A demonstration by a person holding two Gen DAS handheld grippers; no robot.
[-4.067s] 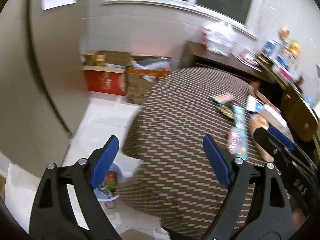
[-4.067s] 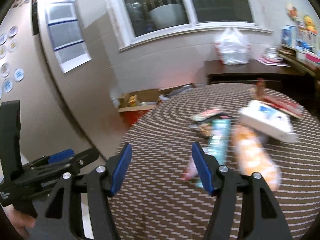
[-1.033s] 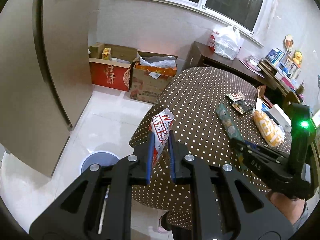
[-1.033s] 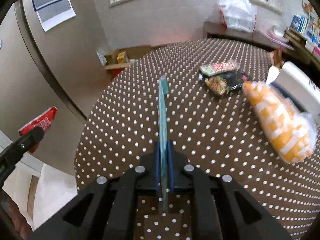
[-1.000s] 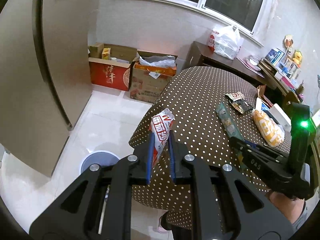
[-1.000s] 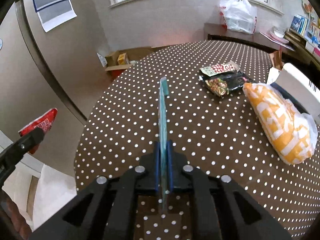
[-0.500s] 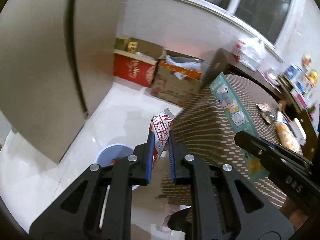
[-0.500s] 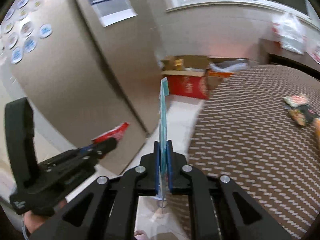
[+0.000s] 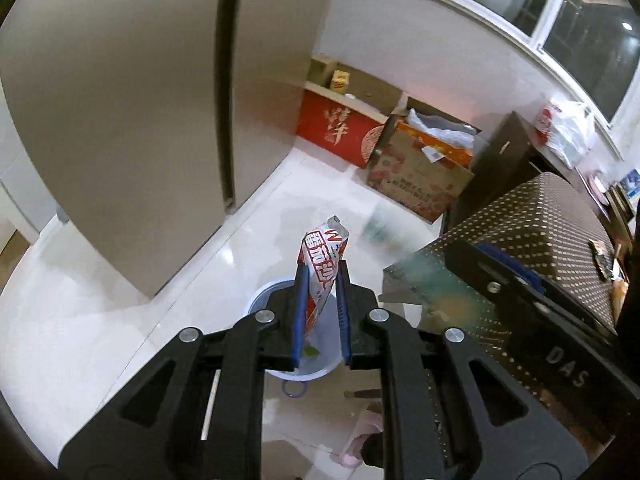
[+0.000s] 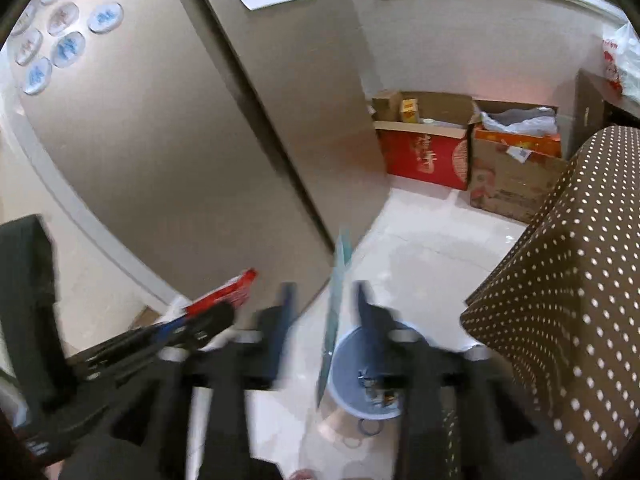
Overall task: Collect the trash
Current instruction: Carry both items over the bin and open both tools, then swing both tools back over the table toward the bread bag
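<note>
Trash first: a flat teal snack wrapper (image 10: 338, 300) hangs edge-on between the right gripper's (image 10: 322, 300) opening jaws, above the pale blue plastic bin (image 10: 348, 360) — a drop, likely. Left gripper (image 9: 320, 280), tilted down, clamps a red-and-white foil packet (image 9: 324, 264) over that bin.

— Any lettering that reads clearly?

— "DAS" in pale capitals on the black arm of the right tool (image 9: 496, 264), toward four o'clock in the left wrist view.

— And the wrapper (image 9: 322, 264)?

— A red "W" above large red Chinese characters on white; I can't read them. The red box (image 9: 340, 130) at one o'clock carries gold brush characters, also unreadable.
</note>
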